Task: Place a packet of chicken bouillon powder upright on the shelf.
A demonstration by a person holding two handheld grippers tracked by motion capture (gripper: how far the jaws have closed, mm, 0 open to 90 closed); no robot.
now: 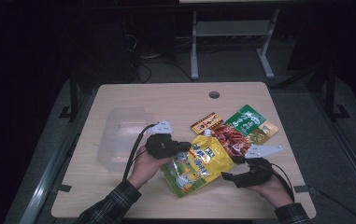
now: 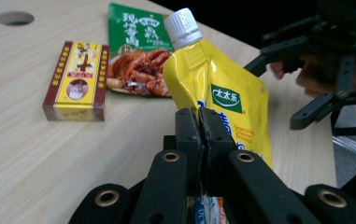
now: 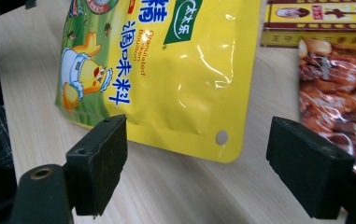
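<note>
A yellow spouted pouch (image 1: pixel 203 163) with a white cap (image 2: pixel 181 25) and a cartoon duck print hangs tilted just above the table's near middle. My left gripper (image 1: pixel 185 147) is shut on the pouch's edge; in the left gripper view its jaws (image 2: pixel 198 116) pinch the foil (image 2: pixel 222 84) below the spout. To the right of the pouch my right gripper (image 1: pixel 231 168) stands open. In the right gripper view its pads (image 3: pixel 196 144) sit wide apart, level with the pouch's lower corner (image 3: pixel 166 60), and do not touch it.
A small yellow and brown box (image 1: pixel 207 123) and a green and red snack packet (image 1: pixel 245 128) lie on the wooden table (image 1: pixel 119 98) behind the pouch. A clear plastic container (image 1: pixel 119 140) stands at the left. A cable hole (image 1: pixel 214 94) is near the far edge.
</note>
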